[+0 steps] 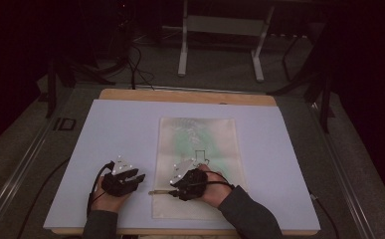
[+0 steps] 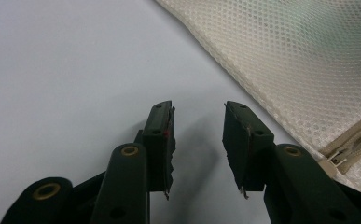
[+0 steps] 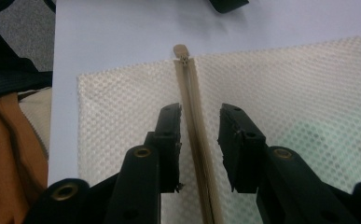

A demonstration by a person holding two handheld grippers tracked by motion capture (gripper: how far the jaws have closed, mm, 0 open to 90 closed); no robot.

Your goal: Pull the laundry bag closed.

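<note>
A cream mesh bag [image 1: 215, 144] lies flat on the white board [image 1: 110, 129], with something green showing through its netting [image 3: 318, 135]. Its zipper [image 3: 192, 102] runs across the near end and stops at a tab [image 3: 182, 52] by the bag's edge. My right gripper [image 3: 199, 112] is open, one jaw on each side of the zipper and low over the bag; in the high view the right gripper [image 1: 174, 185] sits at the bag's near left corner. My left gripper [image 2: 199, 109] is open over bare board, left of the bag [image 2: 308, 60] and near the zipper end [image 2: 348, 147].
The board rests on a wooden table [image 1: 187, 95]. A white metal stand [image 1: 220, 25] and cables lie on the carpet beyond. The person's orange clothing [image 3: 5, 154] is at the near edge. The tip of the other gripper [image 3: 227, 4] lies past the zipper tab.
</note>
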